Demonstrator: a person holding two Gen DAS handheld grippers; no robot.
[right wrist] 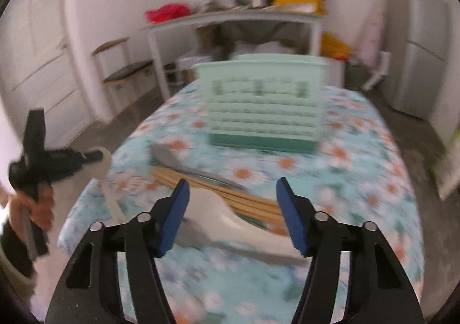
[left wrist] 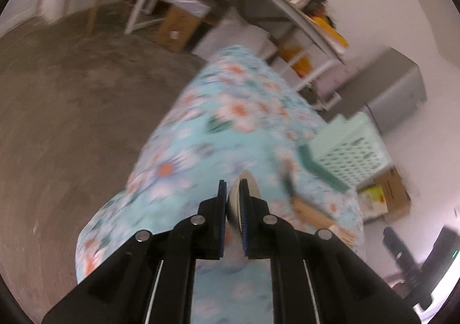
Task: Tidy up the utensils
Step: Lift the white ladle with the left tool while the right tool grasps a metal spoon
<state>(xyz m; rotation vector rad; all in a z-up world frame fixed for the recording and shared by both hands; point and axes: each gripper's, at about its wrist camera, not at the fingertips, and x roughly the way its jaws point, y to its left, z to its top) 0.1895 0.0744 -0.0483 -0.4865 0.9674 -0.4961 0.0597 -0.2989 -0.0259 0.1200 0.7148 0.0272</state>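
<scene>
A small table under a turquoise cloth printed with white and orange flowers (right wrist: 359, 151) is filling the middle of both views, with a pale mint perforated plastic basket (right wrist: 261, 102) standing at its far end, in the upper centre of the right wrist frame. The left gripper (left wrist: 233, 203) is clenching a white rounded spoon (left wrist: 241, 200) near its bowl, and in the right wrist view it is hanging at the left edge, off the table's side (the long handle is dangling below it); a grip so near one end could let the spoon swing or slip out on the way to the basket. The right gripper (right wrist: 233, 209) is standing partly apart over a second white spoon (right wrist: 230, 220) in the lower centre, and I cannot see the pads touching it; closing blindly could nudge the grey metal spoon (right wrist: 172, 160) or the light wooden chopsticks (right wrist: 218, 194) lying just behind. Blur is smearing everything, so the basket's compartments, the spoons' exact shapes and how the piled utensils overlap are hard to make out.
</scene>
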